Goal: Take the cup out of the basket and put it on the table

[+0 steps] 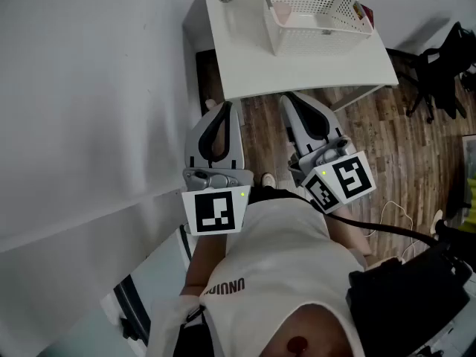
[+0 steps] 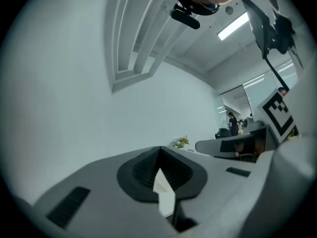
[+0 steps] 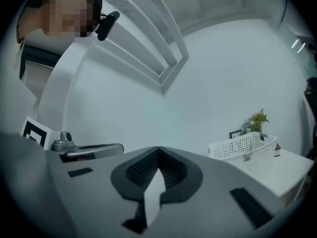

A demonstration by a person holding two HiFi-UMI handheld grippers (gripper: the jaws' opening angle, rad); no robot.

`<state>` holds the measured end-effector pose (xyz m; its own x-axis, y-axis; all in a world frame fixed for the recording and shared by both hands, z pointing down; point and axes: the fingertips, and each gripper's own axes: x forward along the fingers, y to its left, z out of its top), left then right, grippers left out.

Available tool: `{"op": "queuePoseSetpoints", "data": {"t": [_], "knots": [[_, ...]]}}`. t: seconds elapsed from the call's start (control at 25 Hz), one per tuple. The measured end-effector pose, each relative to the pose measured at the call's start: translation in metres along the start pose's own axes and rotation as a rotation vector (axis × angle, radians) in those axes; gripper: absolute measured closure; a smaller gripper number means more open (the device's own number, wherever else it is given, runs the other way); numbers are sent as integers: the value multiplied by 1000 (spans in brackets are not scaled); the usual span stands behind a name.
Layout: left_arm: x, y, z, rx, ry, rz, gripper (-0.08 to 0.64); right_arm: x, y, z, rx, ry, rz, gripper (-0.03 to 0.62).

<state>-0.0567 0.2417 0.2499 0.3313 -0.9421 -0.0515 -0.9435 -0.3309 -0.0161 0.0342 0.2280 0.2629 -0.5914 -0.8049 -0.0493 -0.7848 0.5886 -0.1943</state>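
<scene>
Two grippers, held level and side by side, short of the white counter (image 1: 245,58).
Left gripper (image 1: 224,107): jaws closed tip to tip, nothing between them.
Right gripper (image 1: 289,98): jaws likewise closed, empty.
White basket (image 1: 316,42): on the counter, well apart from both grippers.
Cup (image 1: 282,10): small pink shape, seemingly the cup, inside the basket's left end.

The head view looks steeply down from above the person, on the left gripper (image 1: 223,106), the right gripper (image 1: 294,101) and the table (image 1: 297,69) ahead. Each gripper view sits close behind its own jaws, facing level toward the wall (image 2: 74,83). The basket (image 3: 242,150) shows in the head view and the right gripper view
</scene>
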Motion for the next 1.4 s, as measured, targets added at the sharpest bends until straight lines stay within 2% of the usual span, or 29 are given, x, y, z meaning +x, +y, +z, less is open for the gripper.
{"op": "queuePoseSetpoints", "data": {"t": [0.76, 1.4], "knots": [[1, 5, 2, -21, -5, -6, 549, 7, -1, 2, 11, -16, -3, 574], [-7, 41, -18, -50, 32, -11, 549, 25, 13, -14, 17, -5, -51, 574]]}}
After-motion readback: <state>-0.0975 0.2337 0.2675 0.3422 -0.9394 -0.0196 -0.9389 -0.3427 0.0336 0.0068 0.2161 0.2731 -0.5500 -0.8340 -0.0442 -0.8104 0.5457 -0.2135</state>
